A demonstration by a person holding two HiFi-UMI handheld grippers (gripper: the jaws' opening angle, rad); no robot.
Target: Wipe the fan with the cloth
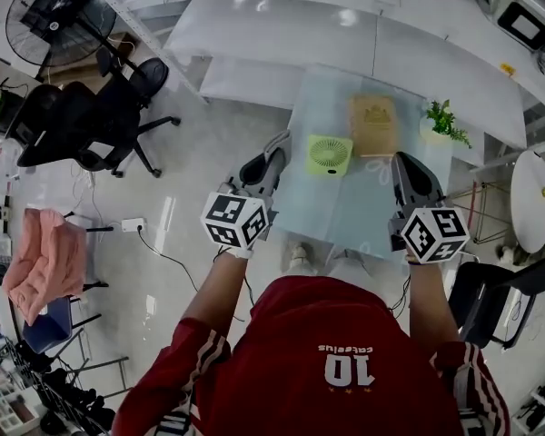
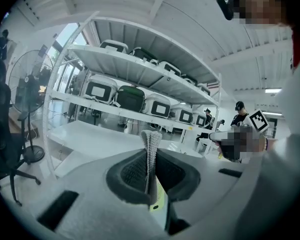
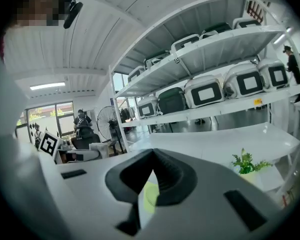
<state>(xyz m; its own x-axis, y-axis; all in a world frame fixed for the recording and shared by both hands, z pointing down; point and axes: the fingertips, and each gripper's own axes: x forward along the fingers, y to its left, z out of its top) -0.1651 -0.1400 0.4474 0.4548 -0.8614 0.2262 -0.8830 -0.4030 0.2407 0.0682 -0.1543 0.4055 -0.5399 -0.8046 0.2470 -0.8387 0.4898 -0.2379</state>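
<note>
I think the wiping has not started yet: the little green fan (image 1: 330,154) stands on the glass bench (image 1: 345,216) and nothing touches it. My left hand-held gripper (image 1: 274,148), near the fan's left side, is pinched tight on the grey cloth (image 2: 151,141). My right hand-held gripper (image 1: 405,162) is closed with nothing in it.

The person wears a red jersey (image 1: 336,334) with a white 10 on the back and white stripes down the sleeves (image 1: 183,361). The left gripper (image 1: 274,151) and right gripper (image 1: 405,166) are pale grey with dark ribbed jaw pads, and each carries a black-and-white marker cube (image 1: 235,219).
</note>
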